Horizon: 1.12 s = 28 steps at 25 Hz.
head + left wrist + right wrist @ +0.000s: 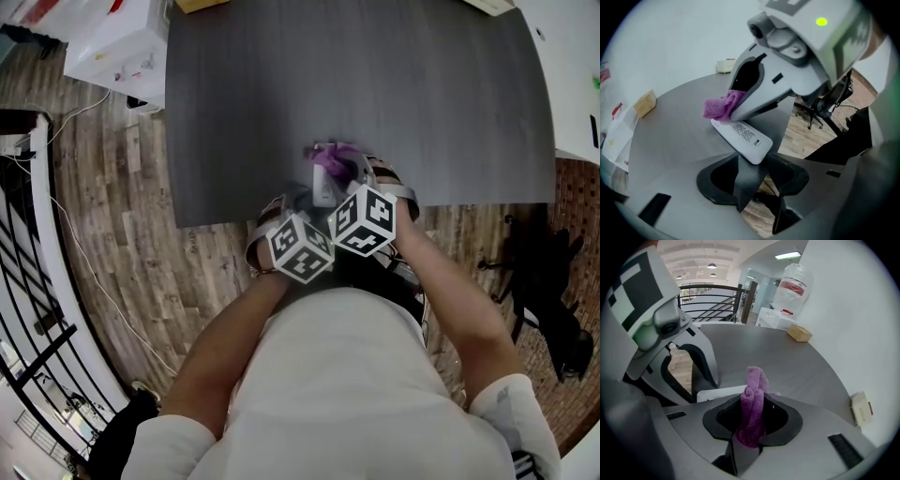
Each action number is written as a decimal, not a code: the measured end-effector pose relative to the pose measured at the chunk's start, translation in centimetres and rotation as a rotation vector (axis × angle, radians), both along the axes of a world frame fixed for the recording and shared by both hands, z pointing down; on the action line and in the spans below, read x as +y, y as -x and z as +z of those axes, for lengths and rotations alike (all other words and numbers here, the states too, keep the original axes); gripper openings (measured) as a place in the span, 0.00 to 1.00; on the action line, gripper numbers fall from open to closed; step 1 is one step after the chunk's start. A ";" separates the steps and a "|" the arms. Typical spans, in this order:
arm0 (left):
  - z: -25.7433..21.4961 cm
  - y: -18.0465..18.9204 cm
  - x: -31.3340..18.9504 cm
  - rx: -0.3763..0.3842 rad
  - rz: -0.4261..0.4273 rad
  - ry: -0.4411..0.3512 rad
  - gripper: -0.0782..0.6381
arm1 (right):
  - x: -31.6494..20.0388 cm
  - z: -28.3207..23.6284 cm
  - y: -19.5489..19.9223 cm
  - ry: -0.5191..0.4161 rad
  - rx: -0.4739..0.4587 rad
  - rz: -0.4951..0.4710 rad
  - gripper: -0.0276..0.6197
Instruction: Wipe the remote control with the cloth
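Note:
A white remote control [743, 136] hangs over the near edge of the dark grey table [375, 94], label side up. My left gripper [752, 164] is shut on its near end. My right gripper [751, 427] is shut on a bunched purple cloth [753, 404], which sticks up out of its jaws. In the left gripper view the cloth [719, 107] rests against the far end of the remote, under the right gripper's tip. In the head view both grippers sit close together at the table's front edge, with the cloth [333, 159] just beyond them.
A small cardboard box [799, 333] and a small white box [861, 408] lie on the far part of the table. A large clear bottle [792, 284] stands beyond it. A black office chair [544, 281] stands on the wooden floor at the right, a white carton [117, 42] at the upper left.

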<state>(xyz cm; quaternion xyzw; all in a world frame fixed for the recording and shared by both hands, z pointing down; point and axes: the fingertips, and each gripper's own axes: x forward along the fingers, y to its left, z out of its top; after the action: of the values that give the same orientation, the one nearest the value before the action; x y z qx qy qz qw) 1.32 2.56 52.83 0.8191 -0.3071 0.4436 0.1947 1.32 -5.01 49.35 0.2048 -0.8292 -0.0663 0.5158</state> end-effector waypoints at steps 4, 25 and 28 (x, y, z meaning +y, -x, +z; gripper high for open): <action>0.0 -0.1 0.0 0.006 0.005 0.011 0.38 | 2.2 -0.2 0.0 0.018 0.008 -0.040 0.20; -5.4 6.9 -3.4 0.360 -0.176 0.017 0.21 | 6.4 -0.1 0.2 0.219 0.065 -0.134 0.20; -7.1 5.7 -7.8 0.345 -0.068 -0.007 0.14 | 6.5 0.0 0.2 0.175 0.098 -0.164 0.20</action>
<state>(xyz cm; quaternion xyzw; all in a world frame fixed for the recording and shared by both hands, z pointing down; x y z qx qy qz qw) -4.37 -5.23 45.70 0.8729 -0.2985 0.2884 0.2566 1.12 1.45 49.32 0.0872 -0.8195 -0.0455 0.5646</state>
